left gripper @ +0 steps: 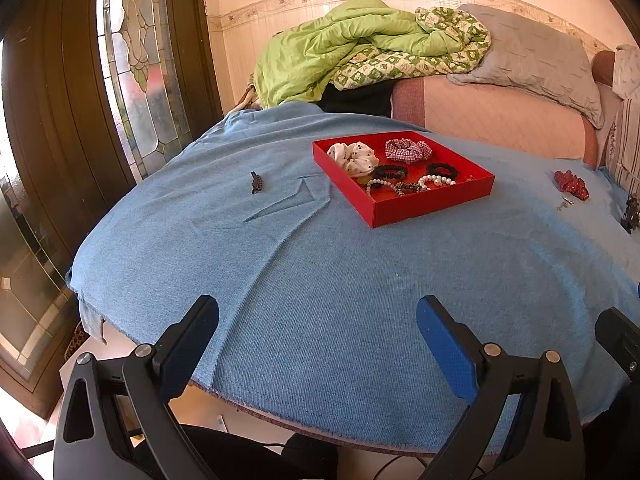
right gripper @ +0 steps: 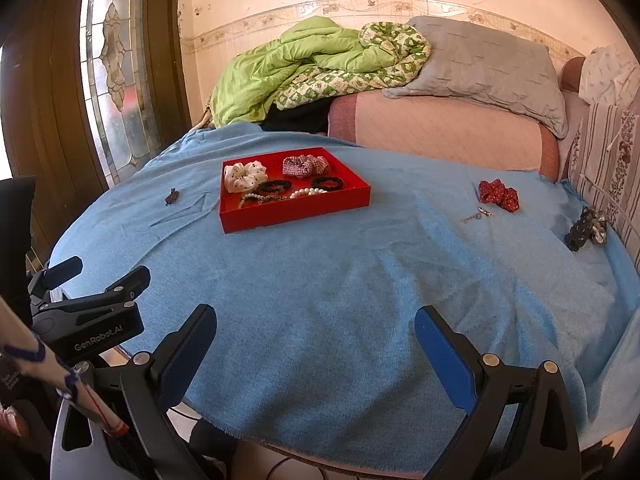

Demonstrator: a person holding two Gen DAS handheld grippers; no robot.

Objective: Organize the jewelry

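On the blue-covered surface [right gripper: 320, 280], a small dark clip [right gripper: 171, 197] lies left of the red tray [right gripper: 294, 216], which holds scrunchies and bead bracelets. Right of it lie a thin chain [right gripper: 476, 215], a red scrunchie [right gripper: 498, 196] and a dark hair tie [right gripper: 584, 232]. All look light; the chain is slippery, best pinched mid-length. Both the left gripper [left gripper: 318, 344] and the right gripper [right gripper: 316, 344] hover low at the near edge, fingers spread, empty.

We cannot make out the small metal trinket [right gripper: 478, 215] on the blue cloth [right gripper: 320, 280]. The dark hair piece [left gripper: 631, 216] sits half cut off at the left-wrist view's edge.
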